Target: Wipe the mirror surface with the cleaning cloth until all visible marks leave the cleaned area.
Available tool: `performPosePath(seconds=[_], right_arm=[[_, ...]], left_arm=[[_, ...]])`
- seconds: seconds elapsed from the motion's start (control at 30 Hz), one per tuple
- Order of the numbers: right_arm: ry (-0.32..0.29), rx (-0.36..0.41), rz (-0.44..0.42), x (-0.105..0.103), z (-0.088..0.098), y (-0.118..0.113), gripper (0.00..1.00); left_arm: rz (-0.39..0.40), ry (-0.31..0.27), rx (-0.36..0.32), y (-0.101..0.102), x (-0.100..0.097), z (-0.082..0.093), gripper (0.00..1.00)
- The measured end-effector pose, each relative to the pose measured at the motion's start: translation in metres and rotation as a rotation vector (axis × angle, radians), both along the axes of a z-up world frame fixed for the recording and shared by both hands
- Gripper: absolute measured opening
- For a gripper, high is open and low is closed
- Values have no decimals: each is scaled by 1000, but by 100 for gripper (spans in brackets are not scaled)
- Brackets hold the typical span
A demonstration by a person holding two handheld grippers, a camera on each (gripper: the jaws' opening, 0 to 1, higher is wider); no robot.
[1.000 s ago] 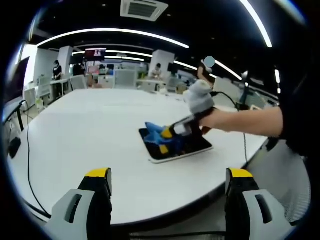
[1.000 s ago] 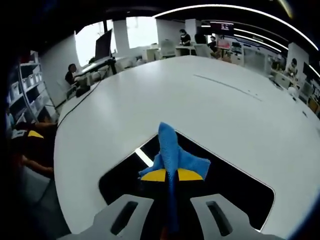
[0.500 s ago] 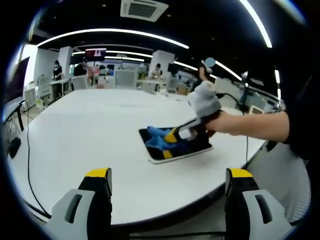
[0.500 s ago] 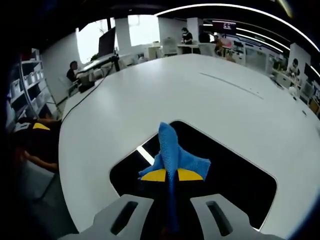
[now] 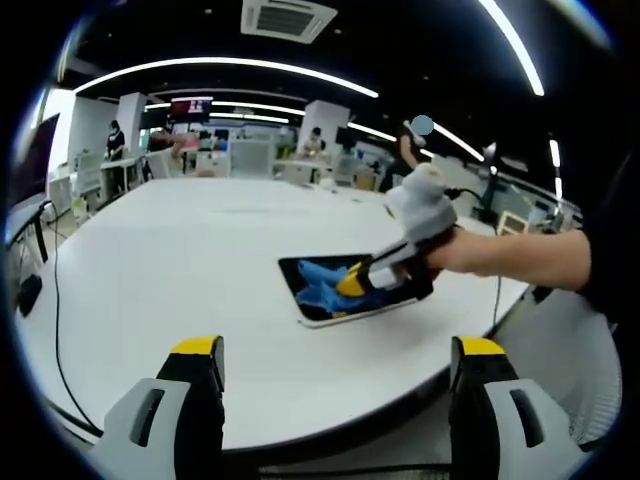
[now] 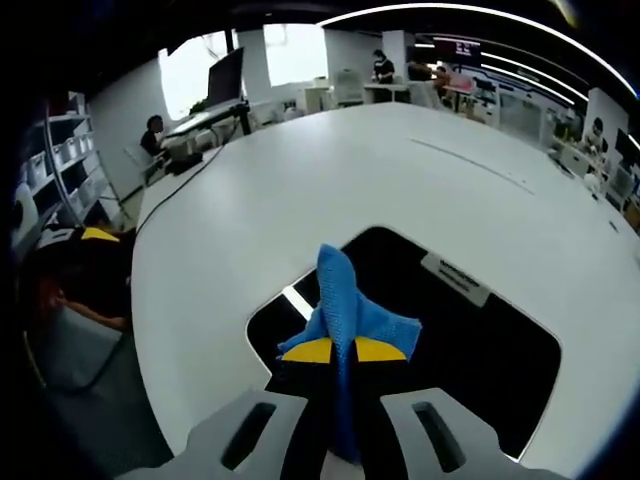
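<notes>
A dark rectangular mirror (image 5: 345, 293) (image 6: 460, 340) lies flat on the white table (image 5: 190, 260), reflecting ceiling lights. My right gripper (image 6: 340, 350) is shut on a blue cleaning cloth (image 6: 345, 305) and holds it over the mirror's near half. In the left gripper view that right gripper (image 5: 362, 277) comes in from the right in a person's hand, with the blue cloth (image 5: 318, 282) pressed on the mirror's left part. My left gripper (image 5: 335, 395) is open, back from the table's front edge, with nothing between its fingers.
The round white table (image 6: 300, 200) is wide and bare around the mirror. A black cable (image 5: 55, 330) runs along its left side. Desks, chairs and people stand far behind. A person's arm (image 5: 520, 250) reaches in from the right.
The right gripper has drawn the cloth back across the mirror, toward the person's arm; more of the mirror's far part now shows ahead of the cloth. The left gripper has stayed put.
</notes>
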State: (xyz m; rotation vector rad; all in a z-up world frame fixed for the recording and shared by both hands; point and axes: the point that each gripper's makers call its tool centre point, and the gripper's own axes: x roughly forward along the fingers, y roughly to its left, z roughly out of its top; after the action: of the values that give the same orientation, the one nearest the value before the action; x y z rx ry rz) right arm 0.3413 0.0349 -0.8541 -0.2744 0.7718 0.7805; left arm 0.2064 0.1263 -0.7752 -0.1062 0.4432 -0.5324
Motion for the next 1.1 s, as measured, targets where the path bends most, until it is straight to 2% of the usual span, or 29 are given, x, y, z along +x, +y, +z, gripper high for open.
performPosePath(seconds=[0.37, 0.87, 1.1], right_arm=[[3, 13, 21, -21, 0, 0, 0], [14, 20, 16, -24, -1, 0, 0], [0, 27, 40, -24, 0, 0, 0]], left_arm=[[-2, -1, 0, 0, 0, 0, 93], [0, -2, 0, 0, 0, 0, 93], [8, -2, 2, 1, 0, 0, 93]])
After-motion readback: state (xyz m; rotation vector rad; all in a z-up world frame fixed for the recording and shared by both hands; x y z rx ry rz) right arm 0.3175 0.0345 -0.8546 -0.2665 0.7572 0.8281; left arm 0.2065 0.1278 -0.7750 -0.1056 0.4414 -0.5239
